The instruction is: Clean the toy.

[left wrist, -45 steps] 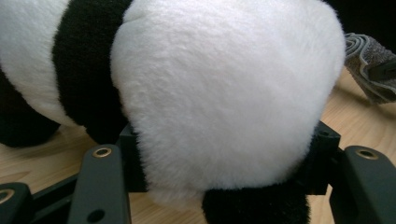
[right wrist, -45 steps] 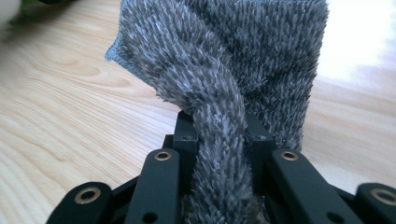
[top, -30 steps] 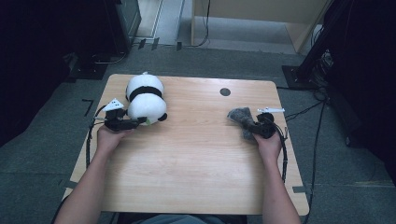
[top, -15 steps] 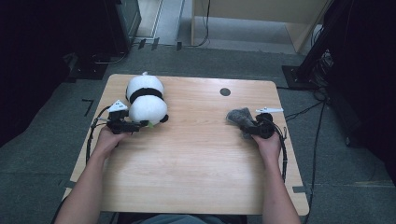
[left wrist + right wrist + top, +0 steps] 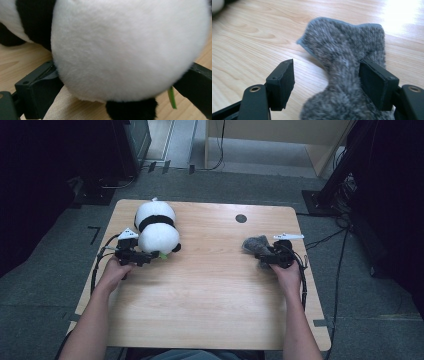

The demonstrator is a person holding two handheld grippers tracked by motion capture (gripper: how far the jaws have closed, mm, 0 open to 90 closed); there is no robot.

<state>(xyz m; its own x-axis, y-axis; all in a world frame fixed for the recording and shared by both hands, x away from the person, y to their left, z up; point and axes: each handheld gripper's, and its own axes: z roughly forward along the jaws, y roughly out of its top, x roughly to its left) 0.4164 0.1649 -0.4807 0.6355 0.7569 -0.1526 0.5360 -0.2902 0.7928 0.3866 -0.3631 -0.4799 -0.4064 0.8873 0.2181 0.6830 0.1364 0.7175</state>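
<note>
The worktop (image 5: 210, 310) is light wood with round corners and a small dark round hole (image 5: 241, 218) near its far edge. It stands on a grey carpet floor (image 5: 60, 270). Black stands and cables (image 5: 345, 227) sit in the dark on both sides. Behind is a pale wooden cabinet (image 5: 280, 132).

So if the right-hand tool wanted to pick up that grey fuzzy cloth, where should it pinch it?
Probably at the narrow waist of the grey cloth, where it bunches in between the wider far end and the near part. It lies flat on the table, so come in low from the near side, as the right gripper sits now: its jaws have just been opening and straddle that waist.
</note>
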